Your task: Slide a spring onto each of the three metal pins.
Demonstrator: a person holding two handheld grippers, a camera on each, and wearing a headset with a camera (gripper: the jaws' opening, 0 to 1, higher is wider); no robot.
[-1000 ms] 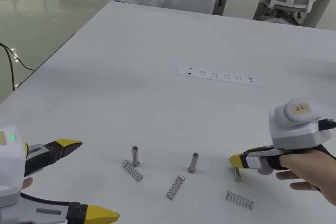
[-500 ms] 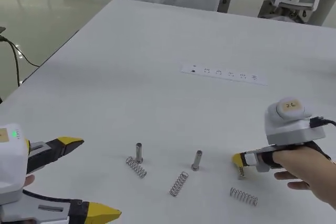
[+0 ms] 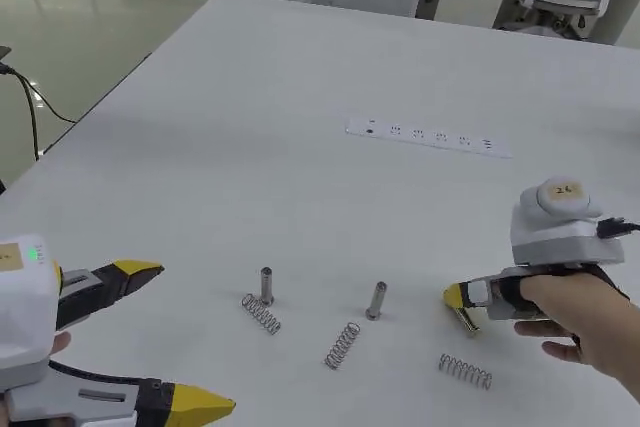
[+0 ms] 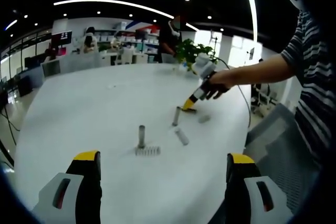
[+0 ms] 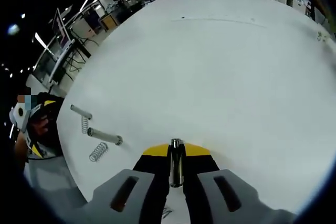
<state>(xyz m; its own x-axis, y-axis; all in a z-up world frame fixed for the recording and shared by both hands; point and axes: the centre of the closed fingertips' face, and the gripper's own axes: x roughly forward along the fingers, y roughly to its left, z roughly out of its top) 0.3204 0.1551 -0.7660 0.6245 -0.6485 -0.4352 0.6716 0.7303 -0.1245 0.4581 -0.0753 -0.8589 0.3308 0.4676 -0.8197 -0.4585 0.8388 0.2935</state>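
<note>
Squarely between the right jaws: pin (image 5: 176,163)

Pins on white table (image 3: 300,97): left steel pin (image 3: 266,284), right steel pin (image 3: 377,299), both upright.
Springs: we see one coiled wire spring (image 3: 260,313) just before the left pin; second spring (image 3: 341,344) between the pins, nearer us; third spring (image 3: 464,371) before the right gripper (image 3: 462,312).
Third pin (image 5: 176,163): between that gripper's jaws.
Long white power strip (image 3: 428,138): far behind.

The left gripper (image 3: 185,339) had black jaws capped with yellow tips, and behind them a white housing carrying a small green light (image 3: 32,255). The right gripper (image 3: 458,307) bore the same yellow tips ahead of a white-grey body, with a black cable (image 3: 620,228) behind it. The person wore a short sleeve (image 4: 311,51), striped dark and pale.
</note>
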